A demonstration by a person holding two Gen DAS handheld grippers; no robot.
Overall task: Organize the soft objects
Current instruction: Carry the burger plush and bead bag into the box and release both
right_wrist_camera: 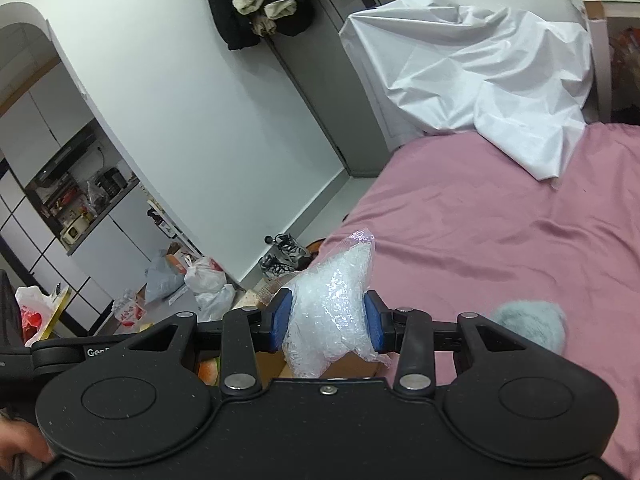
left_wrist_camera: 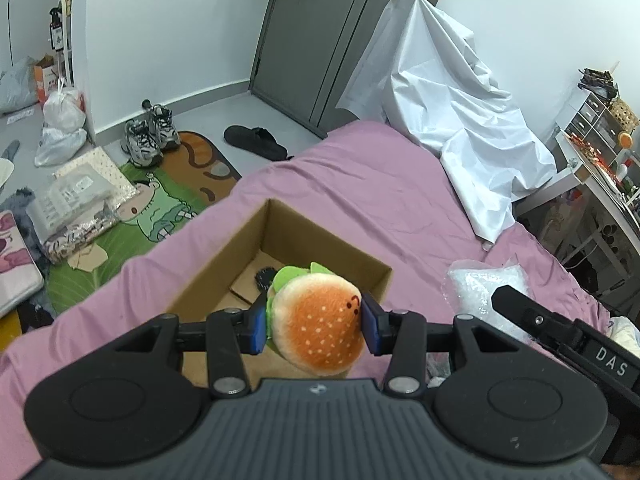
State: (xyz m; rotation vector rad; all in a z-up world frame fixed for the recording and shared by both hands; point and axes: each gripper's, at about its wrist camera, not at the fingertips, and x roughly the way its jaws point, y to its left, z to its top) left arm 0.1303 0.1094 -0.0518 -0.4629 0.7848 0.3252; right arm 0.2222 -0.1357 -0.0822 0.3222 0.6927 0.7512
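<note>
Left wrist view: left claw point(left_wrist_camera: 314, 326) is clamped on the burger plush point(left_wrist_camera: 318, 322), hanging just above the cardboard box point(left_wrist_camera: 224, 264) on the bed point(left_wrist_camera: 380, 184).
Doing it well: I'd lower past the box rim before letting go.
Right wrist view: right claw point(right_wrist_camera: 326, 322) is clamped on the clear bag point(right_wrist_camera: 330, 308), raised beside the box; a grey fluffy item point(right_wrist_camera: 534, 328) lies further right.

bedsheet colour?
Pink-mauve bedsheet, plain, no pattern; shows best in the left wrist view.
</note>
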